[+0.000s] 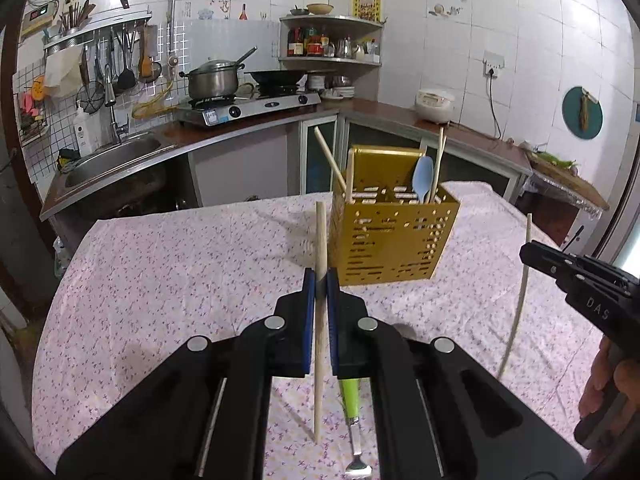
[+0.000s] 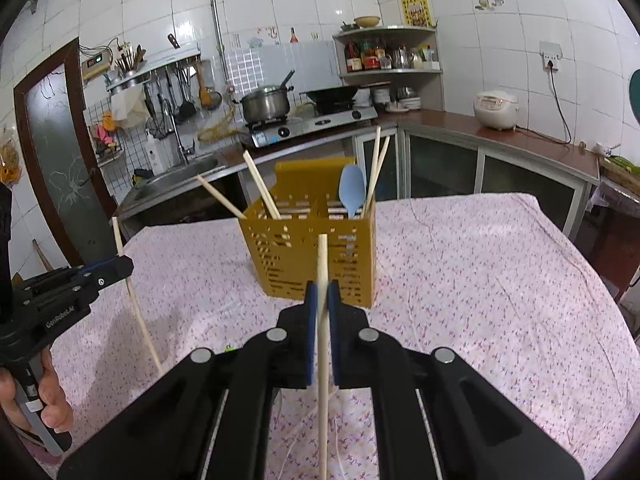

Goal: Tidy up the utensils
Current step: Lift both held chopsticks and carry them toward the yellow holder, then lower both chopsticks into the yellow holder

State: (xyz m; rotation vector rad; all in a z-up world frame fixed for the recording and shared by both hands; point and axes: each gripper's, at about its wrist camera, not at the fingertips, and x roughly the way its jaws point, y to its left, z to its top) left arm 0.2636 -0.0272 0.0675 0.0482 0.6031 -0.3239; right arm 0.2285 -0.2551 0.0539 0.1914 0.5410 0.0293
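Upright chopsticks and spoon crowd the holder opening.

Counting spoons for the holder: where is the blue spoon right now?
The blue spoon stands bowl-up inside the yellow utensil holder, in its right-hand part beside two upright chopsticks, near the middle of the table in both wrist views.

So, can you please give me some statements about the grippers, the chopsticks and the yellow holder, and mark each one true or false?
1. The left gripper is shut on a chopstick. True.
2. The right gripper is open and holds nothing. False: it is shut on a chopstick.
3. A light blue spoon stands in the yellow holder. True.
4. The yellow holder lies on its side. False: it stands upright on the floral tablecloth.
5. A green-handled utensil lies on the tablecloth. True.
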